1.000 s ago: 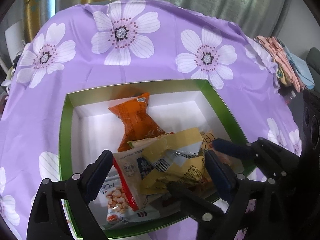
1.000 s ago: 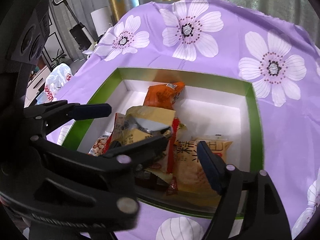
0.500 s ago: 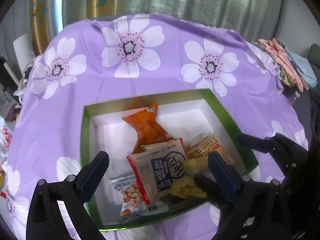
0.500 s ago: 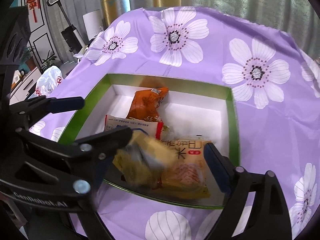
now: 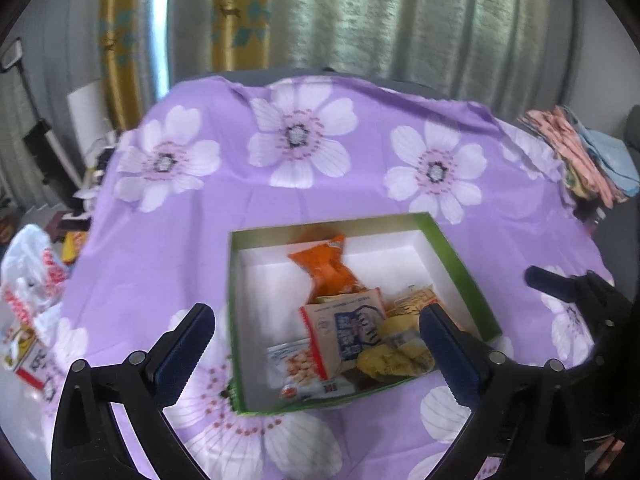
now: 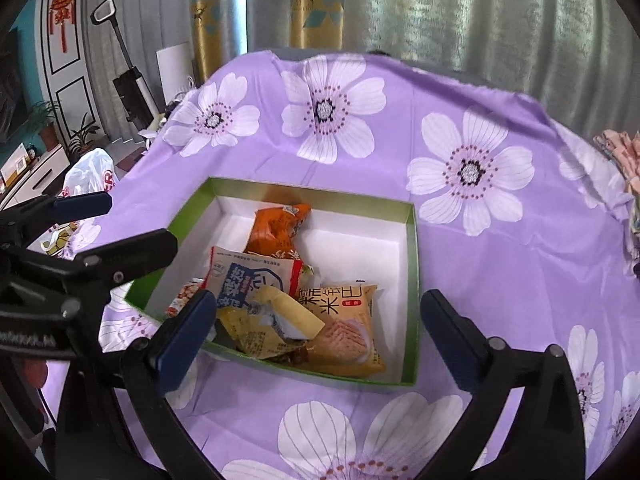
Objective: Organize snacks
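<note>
Left hand-held gripper (image 5: 316,344) and right hand-held gripper (image 6: 316,330): jaws opening wide, nothing between them, above the box's near edge. Snack packets (image 6: 280,292): piled inside green box (image 6: 412,280), beyond the fingertips. Purple flowered surface (image 6: 480,260) underneath.

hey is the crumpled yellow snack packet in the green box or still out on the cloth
In. The crumpled yellow packet lies inside the green box, atop other snacks at its near edge.

1. Your tablecloth (image 6: 500,280) was purple with white flowers.
2. Your box (image 6: 414,280) was green outside, white inside.
3. Your snack packets were orange (image 6: 276,228), yellow (image 6: 344,320), and white-and-blue (image 5: 352,332).
</note>
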`<state>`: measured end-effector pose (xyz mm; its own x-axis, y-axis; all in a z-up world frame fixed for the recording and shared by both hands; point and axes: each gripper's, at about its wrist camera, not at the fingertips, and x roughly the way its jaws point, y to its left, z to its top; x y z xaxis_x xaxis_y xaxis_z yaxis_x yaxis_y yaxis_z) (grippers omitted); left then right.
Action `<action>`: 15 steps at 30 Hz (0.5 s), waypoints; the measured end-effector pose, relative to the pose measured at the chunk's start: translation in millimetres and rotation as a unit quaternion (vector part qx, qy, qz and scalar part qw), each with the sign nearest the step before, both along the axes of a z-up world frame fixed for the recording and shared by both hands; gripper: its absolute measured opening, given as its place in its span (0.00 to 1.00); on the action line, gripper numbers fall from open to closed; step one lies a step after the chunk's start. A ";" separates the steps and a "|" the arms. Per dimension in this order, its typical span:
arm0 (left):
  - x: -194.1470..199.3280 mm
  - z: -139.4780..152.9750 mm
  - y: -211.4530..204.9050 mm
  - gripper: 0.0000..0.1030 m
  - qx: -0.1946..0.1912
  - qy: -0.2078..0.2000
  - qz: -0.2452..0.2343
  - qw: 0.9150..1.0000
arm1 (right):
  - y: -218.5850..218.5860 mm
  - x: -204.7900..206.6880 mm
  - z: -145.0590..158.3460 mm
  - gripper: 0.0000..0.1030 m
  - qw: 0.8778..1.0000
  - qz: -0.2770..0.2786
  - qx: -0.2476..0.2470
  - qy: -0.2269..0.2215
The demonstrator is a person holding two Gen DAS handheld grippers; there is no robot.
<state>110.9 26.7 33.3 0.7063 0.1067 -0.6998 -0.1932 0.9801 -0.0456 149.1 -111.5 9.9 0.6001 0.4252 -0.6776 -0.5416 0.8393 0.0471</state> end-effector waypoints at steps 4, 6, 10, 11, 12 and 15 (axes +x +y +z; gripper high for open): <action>-15.4 13.2 2.3 0.99 0.006 -0.010 0.011 1.000 | -4.4 -13.7 14.6 1.00 1.000 0.005 0.004 -0.015; -20.8 17.6 3.8 0.99 0.006 -0.011 0.014 1.000 | -5.7 -19.7 20.1 1.00 1.000 0.006 0.006 -0.019; -31.5 26.9 2.6 0.99 0.019 -0.015 0.021 1.000 | -6.3 -33.0 31.5 1.00 1.000 0.012 0.009 -0.028; -34.3 29.5 1.9 0.99 0.023 -0.015 0.021 0.999 | -5.9 -36.3 34.5 1.00 0.999 0.013 0.009 -0.031; -36.4 31.4 1.1 0.99 0.025 -0.017 0.021 0.999 | -6.0 -38.6 36.8 1.00 0.999 0.014 0.010 -0.032; -43.1 36.7 -1.3 0.99 0.031 -0.018 0.024 0.999 | -6.5 -47.0 46.2 1.00 0.999 0.019 0.016 -0.036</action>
<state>67.9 25.3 70.0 0.7234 0.1831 -0.6657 -0.2394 0.9709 0.0069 102.1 -118.0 56.0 0.6292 0.4699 -0.6191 -0.5767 0.8163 0.0333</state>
